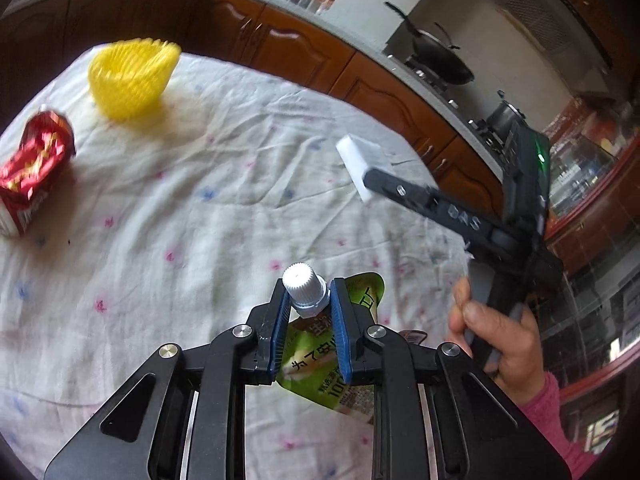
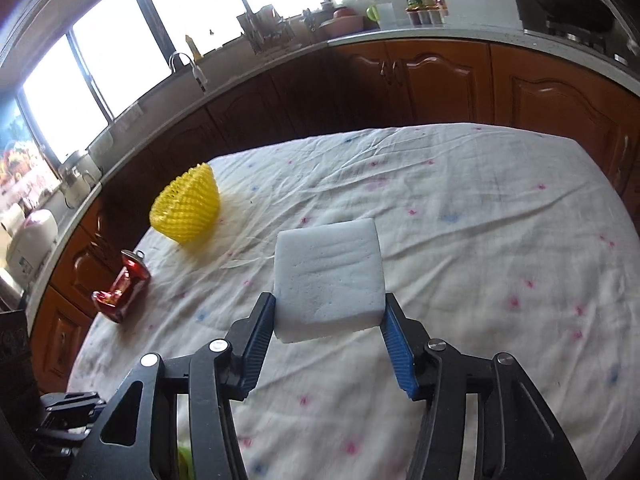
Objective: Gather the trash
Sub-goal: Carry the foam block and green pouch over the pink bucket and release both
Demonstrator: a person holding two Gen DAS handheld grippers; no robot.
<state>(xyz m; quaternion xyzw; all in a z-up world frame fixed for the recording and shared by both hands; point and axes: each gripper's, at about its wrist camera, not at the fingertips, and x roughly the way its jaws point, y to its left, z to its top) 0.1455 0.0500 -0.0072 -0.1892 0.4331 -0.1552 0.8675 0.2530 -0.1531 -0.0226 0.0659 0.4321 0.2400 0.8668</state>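
We hold two pieces of trash above a table (image 2: 500, 184) draped in a wrinkled white cloth dotted with small pink and blue flowers. Our left gripper (image 1: 307, 300) is clamped on the ribbed white cap (image 1: 304, 287) of a green drink pouch (image 1: 340, 364), whose printed body hangs between and below the blue finger pads, clear of the cloth. Our right gripper (image 2: 329, 316) is closed against the two sides of a white sponge block (image 2: 328, 276), lifted off the table; from the left wrist view the same block (image 1: 362, 160) shows at the tip of the right tool, with the right hand (image 1: 496, 340) wrapped around its handle and a pink sleeve at the wrist. Two more items lie on the cloth toward the far left: a yellow foam fruit net (image 2: 186, 210), standing open like a cup, and nearer the table's edge a crushed red can (image 2: 122, 286) on its side, the two well apart. Behind the table run brown wooden cabinets (image 2: 440, 76) under a grey counter, with a dark wok (image 1: 438, 56) on the stove.
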